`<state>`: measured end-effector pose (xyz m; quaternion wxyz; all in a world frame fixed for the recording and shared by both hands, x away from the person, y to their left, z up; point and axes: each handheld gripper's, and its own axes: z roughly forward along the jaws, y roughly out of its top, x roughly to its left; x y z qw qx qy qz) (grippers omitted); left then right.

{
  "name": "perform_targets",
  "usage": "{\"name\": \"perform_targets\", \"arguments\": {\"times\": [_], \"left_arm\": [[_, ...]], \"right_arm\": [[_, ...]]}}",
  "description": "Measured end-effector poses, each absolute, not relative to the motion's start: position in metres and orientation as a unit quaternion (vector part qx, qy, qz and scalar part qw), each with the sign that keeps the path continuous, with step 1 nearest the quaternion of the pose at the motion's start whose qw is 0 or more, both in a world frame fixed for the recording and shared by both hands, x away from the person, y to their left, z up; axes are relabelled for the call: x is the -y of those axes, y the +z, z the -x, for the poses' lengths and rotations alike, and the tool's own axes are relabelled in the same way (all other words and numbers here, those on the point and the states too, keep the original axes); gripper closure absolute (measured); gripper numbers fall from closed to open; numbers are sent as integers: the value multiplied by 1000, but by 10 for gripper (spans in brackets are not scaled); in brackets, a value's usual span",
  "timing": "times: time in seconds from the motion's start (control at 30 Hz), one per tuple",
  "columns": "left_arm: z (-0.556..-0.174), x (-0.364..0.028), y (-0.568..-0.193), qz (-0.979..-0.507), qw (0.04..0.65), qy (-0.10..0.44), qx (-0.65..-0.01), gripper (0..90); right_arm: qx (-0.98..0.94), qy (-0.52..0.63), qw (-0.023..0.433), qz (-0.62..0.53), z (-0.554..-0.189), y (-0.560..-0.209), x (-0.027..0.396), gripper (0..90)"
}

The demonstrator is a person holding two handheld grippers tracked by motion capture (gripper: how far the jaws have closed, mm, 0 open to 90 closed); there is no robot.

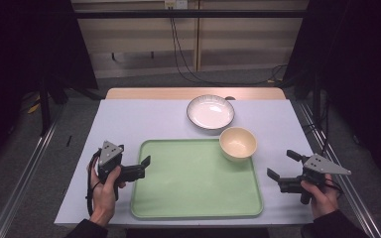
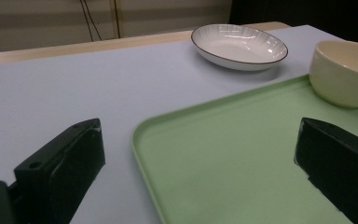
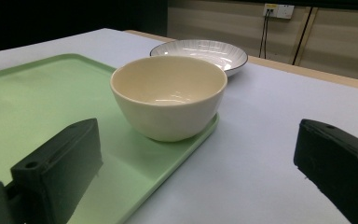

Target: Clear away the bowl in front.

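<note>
Two tongs are resting in my hands, both gaping wide and empty: my left gripper [image 1: 148,159] is hovering at the tray [image 1: 193,198] edge, my right gripper [image 1: 283,163] is facing the bowl [image 1: 237,143] sitting in the tray's far right corner, near the plate [image 1: 210,112].

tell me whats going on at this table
A person holds a hand-held gripper in each hand, both open and gripping nothing. The left hand-held gripper sits at the left edge of the green tray; the right hand-held gripper hovers off the tray's right side. A cream bowl stands in the tray's far right corner, and a white plate lies on the table behind it.
</note>
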<state>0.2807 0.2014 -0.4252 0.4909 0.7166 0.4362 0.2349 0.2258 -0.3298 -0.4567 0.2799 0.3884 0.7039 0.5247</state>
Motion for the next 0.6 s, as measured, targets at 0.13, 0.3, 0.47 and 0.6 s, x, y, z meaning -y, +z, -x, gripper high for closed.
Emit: {"name": "perform_targets", "arguments": {"times": [0.13,0.3,0.47,0.6], "left_arm": [[-273,-210,-428,-718,481,242,-441,16],[-263,-218,-431,-715,478,246,-446,17],[-255,-229,-433,-702,480,253,-462,20],[-250,-237,-436,-696,489,254,-460,20]], "right_arm": [[-705,524,280,-389,-226,-457,330,4],[-705,524,278,-389,-227,-457,329,4],[-706,521,279,-390,-227,-457,330,5],[-707,519,280,-390,-228,-458,329,4]]}}
